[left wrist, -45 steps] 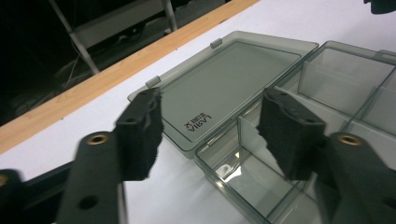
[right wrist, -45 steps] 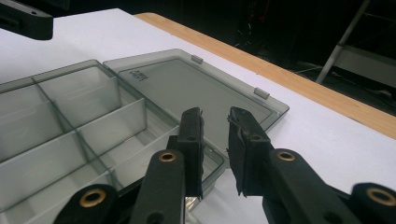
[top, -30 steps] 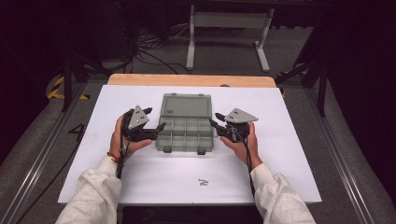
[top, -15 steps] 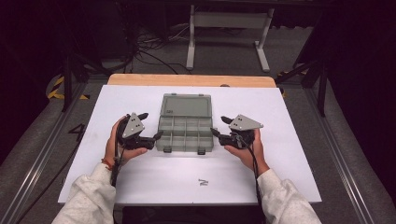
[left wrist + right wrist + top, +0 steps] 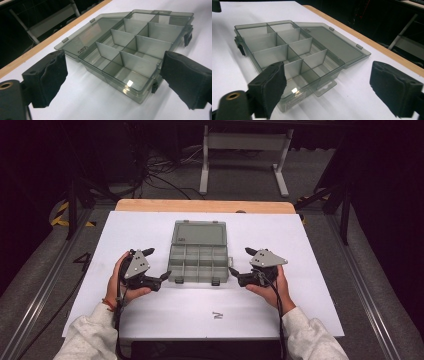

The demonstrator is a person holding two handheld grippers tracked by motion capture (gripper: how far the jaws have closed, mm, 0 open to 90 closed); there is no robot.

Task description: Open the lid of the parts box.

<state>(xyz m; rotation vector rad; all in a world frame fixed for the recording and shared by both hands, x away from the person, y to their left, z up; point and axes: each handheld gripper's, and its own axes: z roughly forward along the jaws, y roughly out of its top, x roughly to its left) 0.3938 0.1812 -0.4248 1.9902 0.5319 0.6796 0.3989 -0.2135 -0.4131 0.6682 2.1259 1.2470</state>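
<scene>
A grey see-through compartment box (image 5: 199,261) lies open on the white bench (image 5: 300,240), its lid (image 5: 198,233) folded flat toward the far edge and its divided tray empty. The left tongs (image 5: 164,276) sit just beside the tray's left side, the right tongs (image 5: 234,274) just beside its right. Both have just been opening and stand released, with nothing between their pads (image 5: 48,77).

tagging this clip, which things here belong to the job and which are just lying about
In the job:
compartment box, lid open flat
left gripper, open beside the box
right gripper, open beside the box

Lying about:
white table sheet
metal stand
floor cables
</scene>
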